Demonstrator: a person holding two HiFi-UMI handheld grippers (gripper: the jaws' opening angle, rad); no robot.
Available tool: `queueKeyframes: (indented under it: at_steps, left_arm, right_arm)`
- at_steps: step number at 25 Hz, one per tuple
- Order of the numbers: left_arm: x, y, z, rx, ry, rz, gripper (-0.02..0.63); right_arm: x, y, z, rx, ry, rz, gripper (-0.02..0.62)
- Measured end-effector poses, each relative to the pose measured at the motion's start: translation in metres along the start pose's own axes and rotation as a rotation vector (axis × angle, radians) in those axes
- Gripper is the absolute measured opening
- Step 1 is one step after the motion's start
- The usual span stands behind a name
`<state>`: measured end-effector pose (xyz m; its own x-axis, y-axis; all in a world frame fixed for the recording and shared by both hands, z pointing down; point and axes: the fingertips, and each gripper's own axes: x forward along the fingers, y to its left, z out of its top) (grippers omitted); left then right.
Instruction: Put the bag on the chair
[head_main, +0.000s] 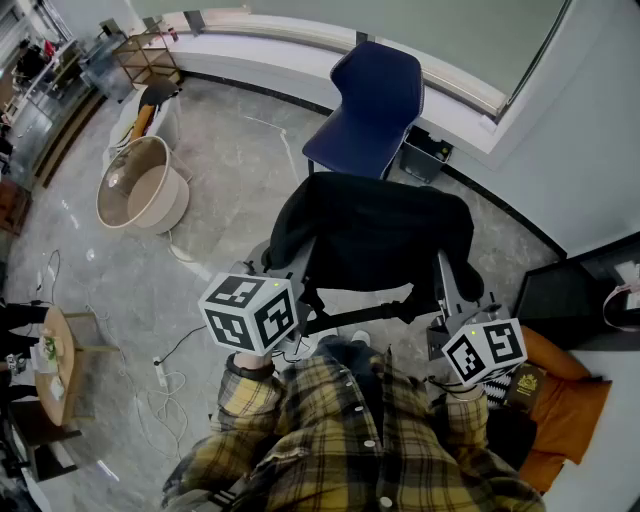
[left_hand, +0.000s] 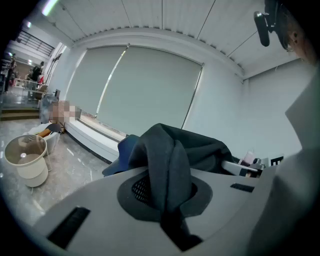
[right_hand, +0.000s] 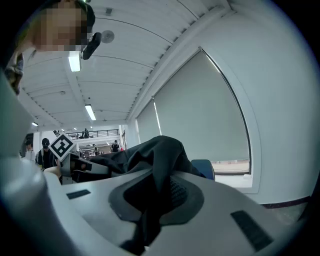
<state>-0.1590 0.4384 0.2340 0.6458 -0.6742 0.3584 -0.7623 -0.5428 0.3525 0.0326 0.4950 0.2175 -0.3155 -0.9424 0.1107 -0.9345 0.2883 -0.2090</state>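
Note:
A black fabric bag (head_main: 375, 235) hangs spread between my two grippers, held up in front of me. My left gripper (head_main: 292, 268) is shut on its left edge; in the left gripper view a fold of the bag (left_hand: 167, 165) is pinched between the jaws. My right gripper (head_main: 452, 290) is shut on the right edge, and the dark cloth (right_hand: 160, 165) runs down through its jaws. The blue chair (head_main: 372, 105) stands just beyond the bag, its seat facing me; its blue edge (left_hand: 127, 147) shows behind the cloth, and again (right_hand: 204, 167) in the right gripper view.
A round beige bin (head_main: 145, 188) stands on the grey floor to the left. A black box (head_main: 425, 155) sits beside the chair by the wall ledge. An orange cushion (head_main: 570, 400) lies at my right. A small wooden table (head_main: 60, 360) and loose cables are at far left.

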Motion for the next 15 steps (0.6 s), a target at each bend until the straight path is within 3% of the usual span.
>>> queueKeyframes:
  at_steps: [15]
  left_arm:
    - [0.0069,-0.002,0.0074,0.003,-0.007,0.001,0.038]
  right_arm:
    - [0.0026,-0.0059,0.0072,0.02,-0.012,-0.004,0.034]
